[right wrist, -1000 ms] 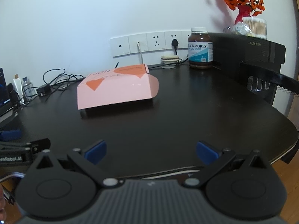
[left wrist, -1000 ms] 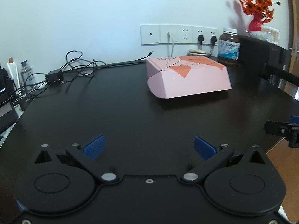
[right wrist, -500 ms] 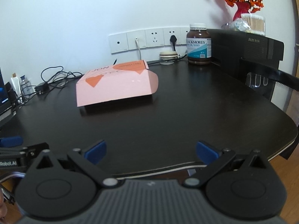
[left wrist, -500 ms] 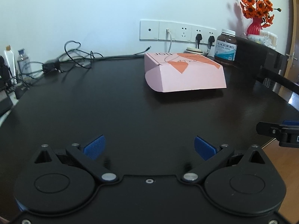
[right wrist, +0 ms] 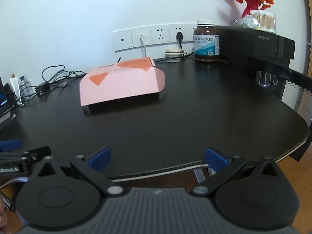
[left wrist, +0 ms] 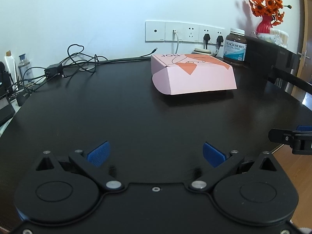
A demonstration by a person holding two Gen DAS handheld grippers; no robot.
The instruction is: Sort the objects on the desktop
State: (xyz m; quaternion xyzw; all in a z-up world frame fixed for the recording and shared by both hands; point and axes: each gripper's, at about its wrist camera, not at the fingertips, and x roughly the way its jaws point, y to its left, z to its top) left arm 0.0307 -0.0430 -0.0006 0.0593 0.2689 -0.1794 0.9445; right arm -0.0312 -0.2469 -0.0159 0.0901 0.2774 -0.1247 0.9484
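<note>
Hovering low over the near part of the dark counter (left wrist: 136, 117), the left claw (left wrist: 155, 153) stands spread wide, its blue pads (left wrist: 98, 153) far apart with nothing between them. The right claw (right wrist: 158, 157) sits at the counter's front edge in the same condition: fully spread, blue pads (right wrist: 215, 159) empty. Each claw appears at the margin of the other's view, the two held side by side and apart. Ahead of both, toward the back of the counter, lies a pink box (left wrist: 193, 74) with orange patches on its lid, flat on the surface and well clear of either claw. Behind it, near the wall, a brown supplement jar (left wrist: 235, 46) with a white cap stands upright beside a black appliance (right wrist: 253, 44). A red vase of orange flowers (left wrist: 265, 11) rests on top of that appliance. A tangle of black cables (left wrist: 74, 62) occupies the counter's back left, below a row of wall sockets (left wrist: 185, 34).
</note>
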